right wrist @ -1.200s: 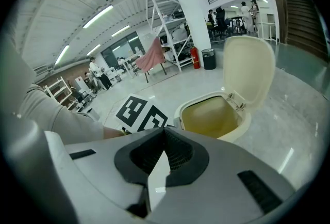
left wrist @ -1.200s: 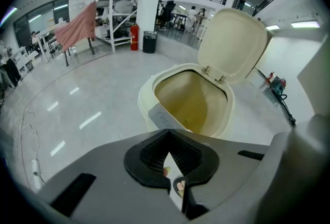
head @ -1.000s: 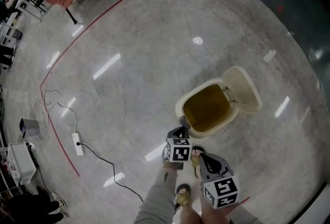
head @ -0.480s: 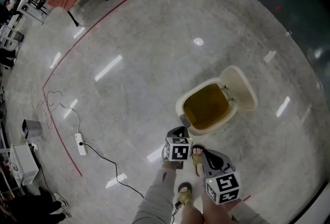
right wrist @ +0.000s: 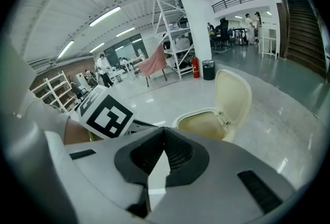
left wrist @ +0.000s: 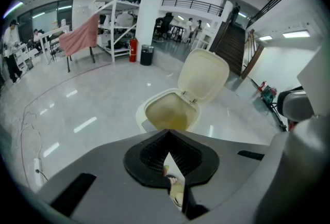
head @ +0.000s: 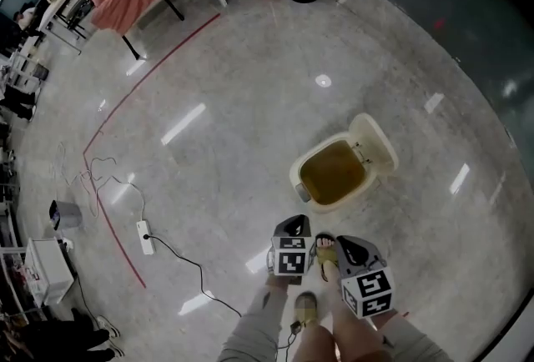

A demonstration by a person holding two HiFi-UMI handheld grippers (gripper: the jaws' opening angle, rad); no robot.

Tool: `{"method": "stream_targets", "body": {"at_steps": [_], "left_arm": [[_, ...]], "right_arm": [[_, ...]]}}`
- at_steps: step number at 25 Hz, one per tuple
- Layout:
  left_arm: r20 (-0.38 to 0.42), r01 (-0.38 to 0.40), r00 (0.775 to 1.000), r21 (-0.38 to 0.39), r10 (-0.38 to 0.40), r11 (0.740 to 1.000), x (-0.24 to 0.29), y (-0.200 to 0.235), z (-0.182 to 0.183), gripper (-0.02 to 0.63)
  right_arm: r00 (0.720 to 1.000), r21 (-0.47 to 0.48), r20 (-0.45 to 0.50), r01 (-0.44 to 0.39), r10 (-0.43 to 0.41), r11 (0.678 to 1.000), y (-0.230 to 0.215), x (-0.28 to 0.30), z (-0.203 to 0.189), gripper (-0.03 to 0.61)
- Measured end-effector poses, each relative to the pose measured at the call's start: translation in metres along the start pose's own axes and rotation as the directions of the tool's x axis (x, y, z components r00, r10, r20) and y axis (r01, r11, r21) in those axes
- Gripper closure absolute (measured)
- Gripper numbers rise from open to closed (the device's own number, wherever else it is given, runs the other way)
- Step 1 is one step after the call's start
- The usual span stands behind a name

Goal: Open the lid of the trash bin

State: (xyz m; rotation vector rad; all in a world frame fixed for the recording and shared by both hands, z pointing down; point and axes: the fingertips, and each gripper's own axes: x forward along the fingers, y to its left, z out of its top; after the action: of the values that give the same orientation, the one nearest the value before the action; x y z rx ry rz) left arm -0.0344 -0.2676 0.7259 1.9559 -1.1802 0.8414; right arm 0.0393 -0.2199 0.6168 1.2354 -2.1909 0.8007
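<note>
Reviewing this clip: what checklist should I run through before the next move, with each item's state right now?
1. Lid of the trash bin raised: ok, it stands open on its hinge.
2. Left hand-held gripper empty: ok, jaws together on nothing.
3. Right hand-held gripper empty: ok, jaws together on nothing.
4. Both grippers apart from the bin: ok, neither touches it.
5. Lid will stay up unaided: cannot tell.
</note>
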Motion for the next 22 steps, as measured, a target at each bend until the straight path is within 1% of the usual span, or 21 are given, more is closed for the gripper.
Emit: {"method": "stream_targets", "body": {"at_steps": [5, 9, 17, 22], "left_arm": [[0.060, 0.028, 0.998, 0.057, -0.032, 0.998, -0.058, -0.029, 0.022, 0.609], [0.101, 0.042, 0.994, 0.088, -0.051, 0.995, -0.102, -0.051, 0.030, 0.609], [0.169, 0.053, 0.983, 0.088, -0.067, 0.995, -0.175, -0.075, 0.035, 0.609], [0.249, 0.076, 0.964, 0.084, -0.094, 0.994, -0.223, -0.095, 0.039, 0.609]], "right_arm": [[1.000, -0.015, 0.027, 0.010, -0.010, 1.000, 0.012, -0.034, 0.019, 0.580], [0.999, -0.033, 0.049, 0.018, -0.016, 0.999, 0.024, -0.059, 0.031, 0.580], [0.995, -0.059, 0.097, 0.025, -0.020, 0.998, 0.051, -0.105, 0.045, 0.580], [0.990, -0.090, 0.138, 0.021, -0.008, 0.996, 0.072, -0.137, 0.054, 0.580]]}}
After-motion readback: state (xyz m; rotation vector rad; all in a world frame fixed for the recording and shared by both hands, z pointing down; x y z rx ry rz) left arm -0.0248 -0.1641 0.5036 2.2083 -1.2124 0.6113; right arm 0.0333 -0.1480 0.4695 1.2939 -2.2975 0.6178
